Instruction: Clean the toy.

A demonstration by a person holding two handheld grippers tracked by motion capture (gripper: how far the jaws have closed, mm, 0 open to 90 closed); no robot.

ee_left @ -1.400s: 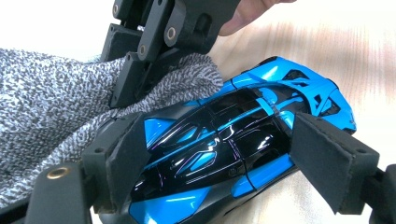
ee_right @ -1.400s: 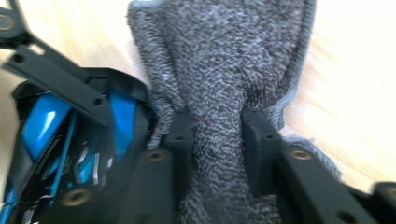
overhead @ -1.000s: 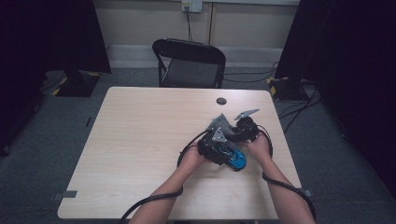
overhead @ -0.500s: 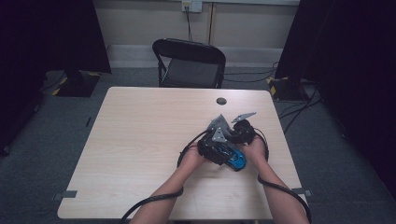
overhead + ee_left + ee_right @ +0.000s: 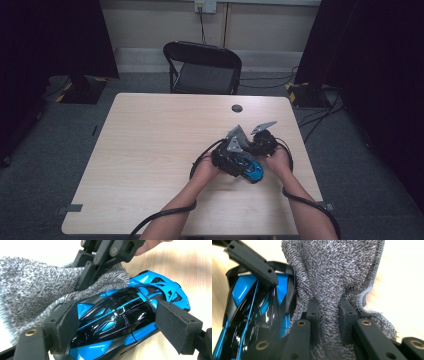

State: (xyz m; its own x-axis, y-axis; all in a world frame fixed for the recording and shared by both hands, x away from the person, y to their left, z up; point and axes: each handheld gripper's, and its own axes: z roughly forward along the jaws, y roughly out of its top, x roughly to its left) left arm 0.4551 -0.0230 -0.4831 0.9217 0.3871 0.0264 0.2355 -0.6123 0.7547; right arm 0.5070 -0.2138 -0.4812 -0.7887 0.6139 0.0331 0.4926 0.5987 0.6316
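Wiping step in hand: blue toy car [image 5: 120, 322] sits on the worktop [image 5: 150, 150] clamped between left tongs [image 5: 117, 327], grey cloth [image 5: 337, 277] pinched in right tongs [image 5: 328, 320], jaws just closed on it. Next, probably, rubbing cloth across the car's body. Hands otherwise unmoved since earlier frames.

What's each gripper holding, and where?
Left gripper clamps the blue toy car across its sides; right gripper, its jaws just closing, pinches a bunched fold of the grey cloth.
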